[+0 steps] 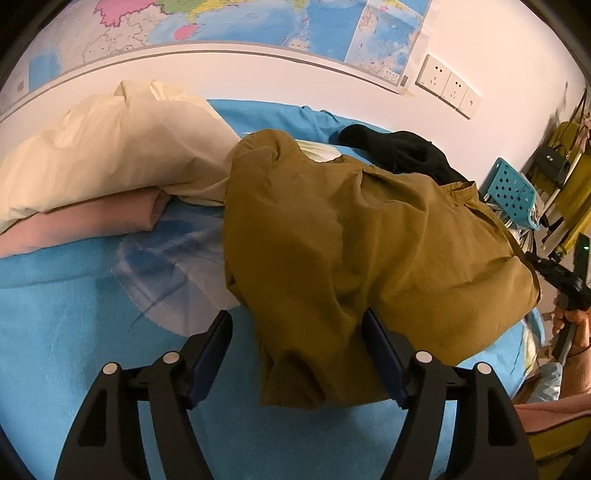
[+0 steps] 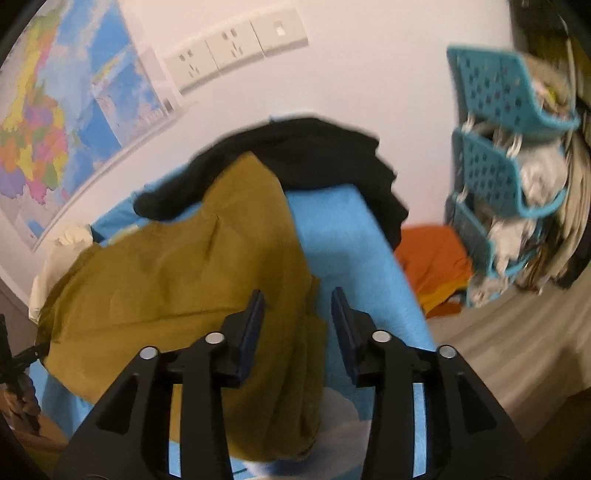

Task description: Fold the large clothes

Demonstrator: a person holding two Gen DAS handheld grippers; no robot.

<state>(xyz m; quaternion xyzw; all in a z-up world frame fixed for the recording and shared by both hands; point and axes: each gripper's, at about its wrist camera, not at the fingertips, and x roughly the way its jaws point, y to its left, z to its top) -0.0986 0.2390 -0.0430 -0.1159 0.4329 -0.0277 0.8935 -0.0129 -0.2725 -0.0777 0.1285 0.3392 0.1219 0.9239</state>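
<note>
A large olive-brown garment (image 1: 351, 240) lies crumpled on the blue-covered bed (image 1: 55, 350); it also shows in the right wrist view (image 2: 184, 266). My left gripper (image 1: 297, 325) is open, its jaws standing either side of the garment's near hanging end. My right gripper (image 2: 297, 306) is open over the garment's edge near the bed's corner, with cloth between the jaws but not pinched. The right gripper and the hand holding it show at the right edge of the left wrist view (image 1: 565, 284).
A cream garment (image 1: 110, 158) and a pink folded one (image 1: 85, 225) lie at the left. A black garment (image 1: 399, 147) lies at the far end of the bed. Blue stacked baskets (image 2: 509, 166) stand to the right, orange cloth (image 2: 436, 266) on the floor. A map (image 1: 221, 22) hangs on the wall.
</note>
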